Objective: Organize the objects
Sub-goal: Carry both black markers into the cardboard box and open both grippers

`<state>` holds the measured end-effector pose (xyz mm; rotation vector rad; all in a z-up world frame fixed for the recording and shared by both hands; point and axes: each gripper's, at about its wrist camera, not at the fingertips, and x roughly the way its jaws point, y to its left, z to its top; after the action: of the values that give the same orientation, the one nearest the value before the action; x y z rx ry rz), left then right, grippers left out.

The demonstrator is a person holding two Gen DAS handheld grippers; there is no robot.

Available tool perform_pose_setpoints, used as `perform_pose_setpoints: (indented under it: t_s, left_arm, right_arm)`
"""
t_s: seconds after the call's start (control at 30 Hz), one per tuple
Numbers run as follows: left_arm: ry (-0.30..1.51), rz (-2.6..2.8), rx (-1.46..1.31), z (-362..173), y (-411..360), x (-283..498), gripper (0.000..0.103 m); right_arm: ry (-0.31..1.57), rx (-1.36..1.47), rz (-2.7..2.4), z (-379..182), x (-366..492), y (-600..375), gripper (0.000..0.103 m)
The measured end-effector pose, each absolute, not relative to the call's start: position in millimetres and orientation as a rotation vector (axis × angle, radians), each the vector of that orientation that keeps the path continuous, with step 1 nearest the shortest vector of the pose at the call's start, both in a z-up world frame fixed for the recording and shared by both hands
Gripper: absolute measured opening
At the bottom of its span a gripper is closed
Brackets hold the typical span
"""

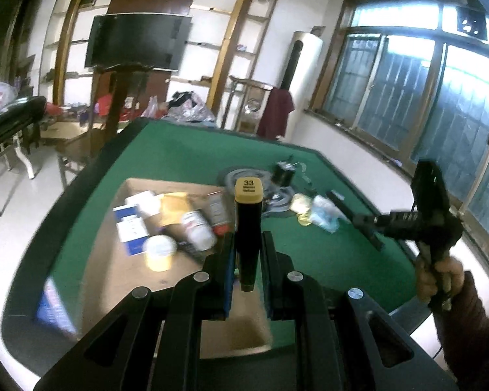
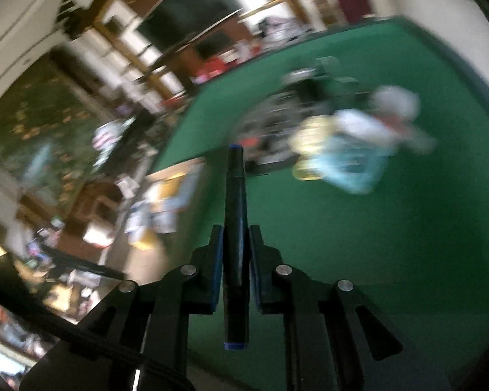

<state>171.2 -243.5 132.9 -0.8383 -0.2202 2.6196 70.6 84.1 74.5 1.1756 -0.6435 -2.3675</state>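
My left gripper is shut on a black marker with a yellow cap marked 33, held upright above a cardboard box on the green table. The box holds small cartons, a white jar and bottles. My right gripper is shut on a dark marker with blue ends, pointing forward over the green felt. In the left wrist view the right gripper shows at the right, held by a hand. The right wrist view is blurred by motion.
A loose pile lies mid-table: a grey round disc, a black cylinder, yellow and pale blue wrappers. Behind stand a chair, a wall television and windows at the right.
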Motion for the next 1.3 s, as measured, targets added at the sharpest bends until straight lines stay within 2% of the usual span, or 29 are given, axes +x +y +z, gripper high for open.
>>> perform_pose_setpoints:
  t_s: [0.23, 0.53, 0.87, 1.07, 1.17, 1.27, 1.3]
  left_arm:
    - [-0.210, 2.633, -0.991, 116, -299, 149, 0.012]
    - [-0.287, 2.543, -1.209, 78, -320, 86, 0.012]
    - [-0.361, 2.497, -1.362, 41, -311, 38, 0.012]
    - [-0.172, 2.574, -1.411, 37, -295, 67, 0.012]
    - [-0.181, 2.562, -1.429, 32, -297, 79, 0.013]
    - [-0.237, 2.531, -1.466, 24, -301, 85, 0.017]
    - [-0.241, 2.520, -1.479, 22, -301, 84, 0.023]
  right_arm:
    - [-0.538, 1.234, -2.130, 60, 31, -43, 0.012]
    - [-0.418, 1.423, -1.970, 6, 15, -133, 0.013]
    - [-0.225, 1.461, -2.086, -4, 16, -143, 0.013]
    - [-0.085, 1.474, -2.086, -5, 23, -157, 0.015]
    - [-0.053, 1.469, -2.081, -3, 24, -158, 0.016]
    - [-0.073, 1.476, -2.061, -3, 22, -152, 0.018]
    - [-0.082, 1.475, -2.070, -3, 22, -150, 0.021]
